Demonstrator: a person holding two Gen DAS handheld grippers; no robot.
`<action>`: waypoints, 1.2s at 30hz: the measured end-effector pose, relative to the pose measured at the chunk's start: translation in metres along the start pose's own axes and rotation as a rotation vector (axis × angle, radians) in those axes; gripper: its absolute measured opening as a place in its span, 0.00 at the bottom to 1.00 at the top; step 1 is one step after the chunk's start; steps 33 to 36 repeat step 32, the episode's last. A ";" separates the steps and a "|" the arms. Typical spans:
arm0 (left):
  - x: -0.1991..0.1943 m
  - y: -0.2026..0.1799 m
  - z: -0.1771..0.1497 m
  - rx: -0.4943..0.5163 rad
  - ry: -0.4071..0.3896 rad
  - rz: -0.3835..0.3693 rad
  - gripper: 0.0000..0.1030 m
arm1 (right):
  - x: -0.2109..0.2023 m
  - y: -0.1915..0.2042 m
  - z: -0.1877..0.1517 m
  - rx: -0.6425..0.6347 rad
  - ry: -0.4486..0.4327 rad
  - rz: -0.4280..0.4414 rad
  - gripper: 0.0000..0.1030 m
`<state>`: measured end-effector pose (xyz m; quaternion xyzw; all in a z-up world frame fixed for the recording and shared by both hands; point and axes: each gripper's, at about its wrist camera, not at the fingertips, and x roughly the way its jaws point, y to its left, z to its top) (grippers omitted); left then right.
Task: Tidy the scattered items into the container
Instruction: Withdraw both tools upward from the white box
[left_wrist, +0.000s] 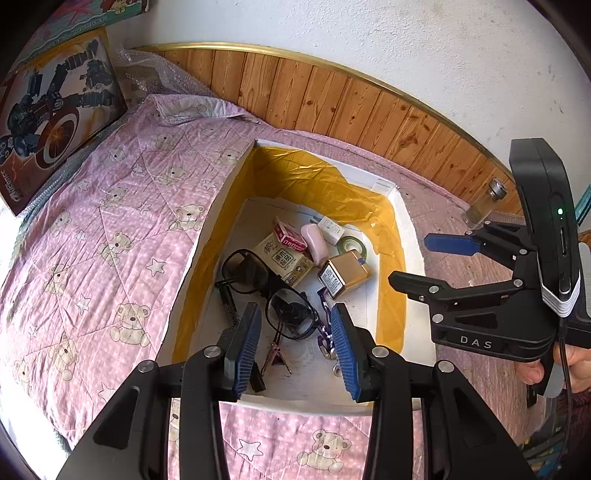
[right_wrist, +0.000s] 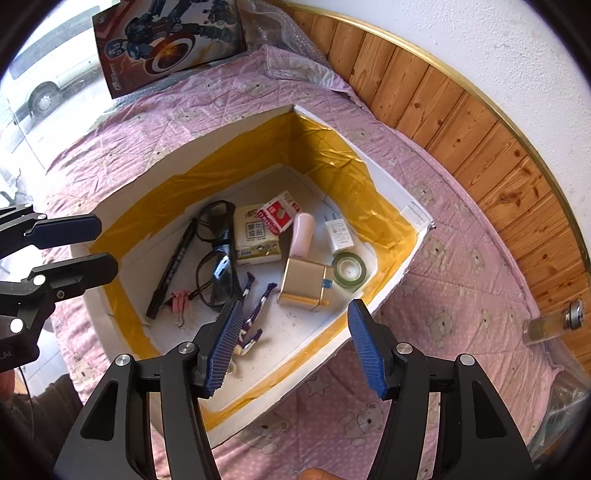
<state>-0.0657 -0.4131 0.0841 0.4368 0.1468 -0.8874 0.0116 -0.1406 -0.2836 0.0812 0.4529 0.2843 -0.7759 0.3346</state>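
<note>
A white foam box (left_wrist: 413, 236) (right_wrist: 166, 166) lined with yellow tape sits on the pink quilt. Inside lie sunglasses (left_wrist: 266, 291) (right_wrist: 216, 254), a tissue pack (left_wrist: 284, 260) (right_wrist: 255, 236), a gold box (left_wrist: 345, 275) (right_wrist: 304, 284), a tape roll (left_wrist: 352, 245) (right_wrist: 349, 269), a pink case (left_wrist: 316, 242) (right_wrist: 301, 236), a white charger (right_wrist: 340, 234), a black marker (right_wrist: 173, 269) and a purple clip (right_wrist: 255, 314). My left gripper (left_wrist: 293, 350) (right_wrist: 98, 247) hangs open and empty over the box's near side. Over the opposite rim, my right gripper (right_wrist: 295, 343) (left_wrist: 421, 262) is open and empty too.
A glass bottle with a metal cap (left_wrist: 487, 203) (right_wrist: 550, 325) lies on the quilt by the wooden wall panel (left_wrist: 332, 99). A toy box with a robot picture (left_wrist: 55, 114) (right_wrist: 170, 40) leans at the far end, bubble wrap beside it.
</note>
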 end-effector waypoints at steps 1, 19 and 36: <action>-0.004 -0.002 -0.002 0.009 -0.007 0.001 0.40 | -0.002 0.003 -0.002 0.004 0.004 0.013 0.61; -0.041 -0.013 -0.029 0.019 -0.025 -0.015 0.40 | -0.033 0.039 -0.022 0.055 0.026 0.108 0.61; -0.046 -0.015 -0.037 0.026 -0.019 -0.020 0.40 | -0.041 0.051 -0.026 0.030 0.010 0.073 0.61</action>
